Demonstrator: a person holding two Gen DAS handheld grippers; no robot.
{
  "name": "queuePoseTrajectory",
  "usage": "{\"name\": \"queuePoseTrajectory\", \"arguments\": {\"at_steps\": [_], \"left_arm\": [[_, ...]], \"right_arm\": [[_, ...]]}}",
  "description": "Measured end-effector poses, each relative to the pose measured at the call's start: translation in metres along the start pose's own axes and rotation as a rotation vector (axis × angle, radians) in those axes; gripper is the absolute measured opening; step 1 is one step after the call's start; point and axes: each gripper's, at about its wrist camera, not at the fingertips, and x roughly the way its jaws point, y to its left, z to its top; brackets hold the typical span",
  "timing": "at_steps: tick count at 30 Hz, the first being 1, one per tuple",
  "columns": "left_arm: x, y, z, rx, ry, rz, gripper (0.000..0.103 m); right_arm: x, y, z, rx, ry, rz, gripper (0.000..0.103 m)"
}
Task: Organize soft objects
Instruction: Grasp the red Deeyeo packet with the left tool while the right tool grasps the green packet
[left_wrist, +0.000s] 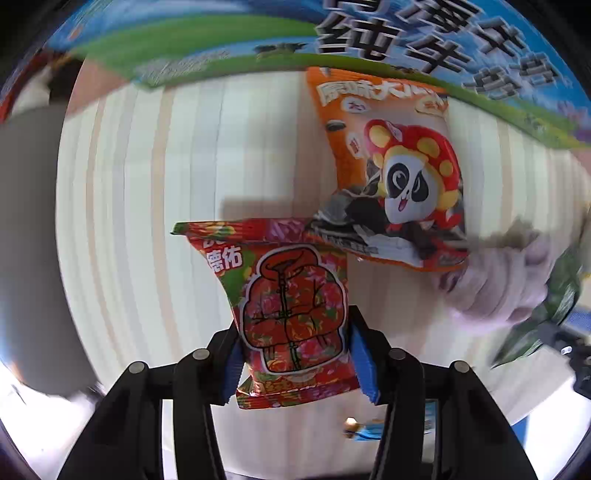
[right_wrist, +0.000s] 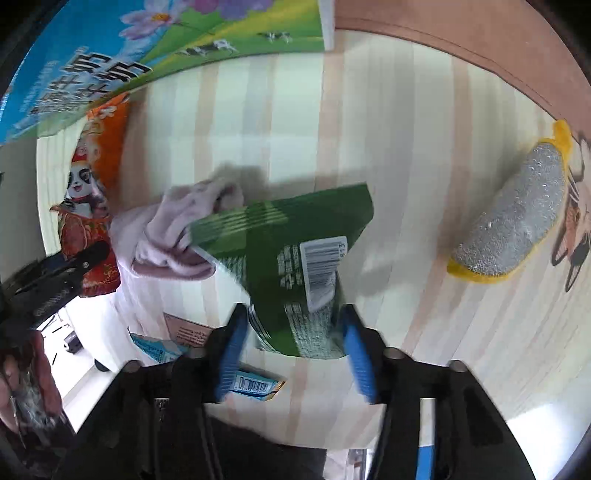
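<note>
My left gripper (left_wrist: 295, 354) is shut on a red floral snack packet (left_wrist: 291, 302) and holds it above the striped table. An orange panda snack packet (left_wrist: 391, 166) lies just beyond it, against a milk carton box (left_wrist: 406, 33). A pale pink cloth (left_wrist: 495, 280) lies to the right. My right gripper (right_wrist: 291, 347) is shut on a green packet (right_wrist: 295, 258) with a barcode label, held above the table next to the pink cloth (right_wrist: 177, 236). The orange panda packet (right_wrist: 92, 166) and the red packet (right_wrist: 92, 251) show at the left of the right wrist view.
A yellow and silver scrub sponge (right_wrist: 513, 221) lies on the table to the right, by a cartoon-printed item (right_wrist: 576, 214). The milk carton box (right_wrist: 110, 55) stands at the back left. A small blue packet (right_wrist: 255, 386) lies near the table's front edge. A brown table rim (right_wrist: 461, 37) runs along the back.
</note>
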Motion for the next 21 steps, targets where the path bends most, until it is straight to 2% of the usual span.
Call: {"name": "queuePoseTrajectory", "arguments": {"at_steps": [1,3,5,8,10,11,15,17,21], "left_arm": [[0.001,0.0,0.001,0.003,0.004,-0.004,0.05],[0.007,0.003,0.006,-0.012,0.035,-0.036,0.055],[0.012,0.012,0.009,-0.076,0.054,-0.1,0.059],[0.009,0.015,0.009,-0.111,0.039,-0.134,0.059],[0.008,0.022,0.004,-0.118,0.019,-0.124,0.047],[0.007,0.022,0.002,-0.117,0.008,-0.13,0.046],[0.007,0.023,-0.018,-0.091,-0.021,-0.105,0.043],[0.007,0.018,-0.02,-0.084,-0.031,-0.101,0.042],[-0.008,0.013,-0.055,-0.062,-0.073,-0.106,0.042]], "right_arm": [[-0.004,0.0,-0.004,-0.013,-0.042,-0.042,0.076],[-0.005,-0.001,-0.007,-0.017,-0.08,-0.095,0.077],[0.002,0.002,-0.008,-0.003,-0.071,-0.089,0.077],[0.019,0.001,-0.014,0.033,-0.068,-0.068,0.075],[0.024,0.001,-0.022,0.055,-0.084,-0.089,0.053],[0.028,0.0,-0.023,0.065,-0.081,-0.091,0.046],[0.028,0.0,-0.043,0.084,-0.115,-0.084,0.038],[0.026,0.011,-0.051,0.086,-0.113,-0.043,0.037],[0.008,0.018,-0.075,0.087,-0.132,0.042,0.036]]}}
